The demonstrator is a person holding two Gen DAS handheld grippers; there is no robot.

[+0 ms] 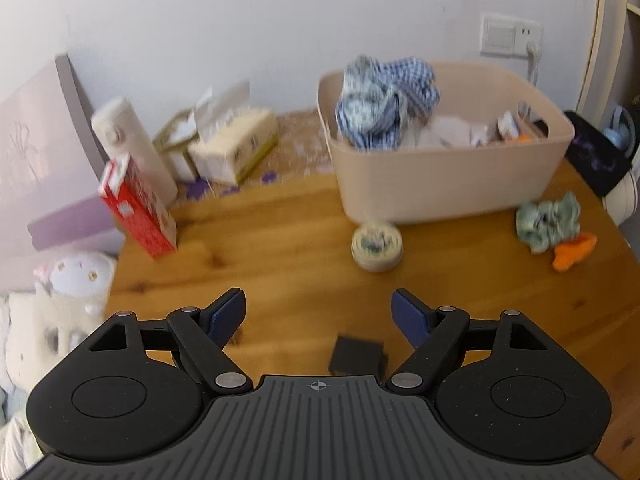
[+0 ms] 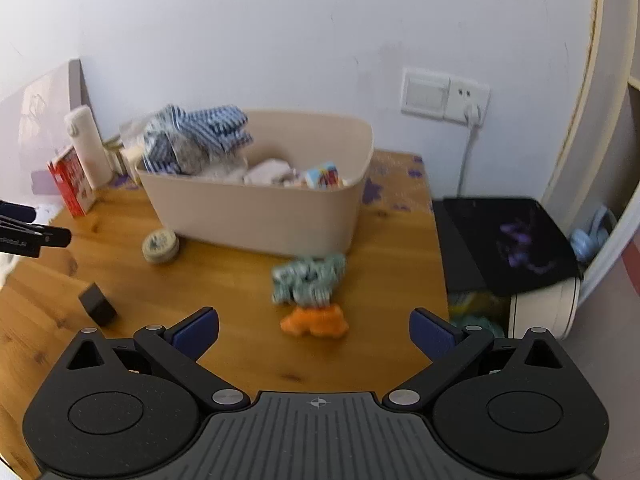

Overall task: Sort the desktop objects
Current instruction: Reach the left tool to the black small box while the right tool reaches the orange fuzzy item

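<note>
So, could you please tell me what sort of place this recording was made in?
Most likely a room in a home, perhaps a bedroom: a wooden table against a wall, a beige storage bin full of cloths and oddments, and soft toys beside the table.

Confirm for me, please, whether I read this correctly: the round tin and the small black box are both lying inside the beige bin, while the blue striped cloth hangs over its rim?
Not quite. The round tin and the small black box lie on the wooden table in front of the beige bin, not inside it, as the left wrist view shows. The blue striped cloth does hang over its rim.
</note>
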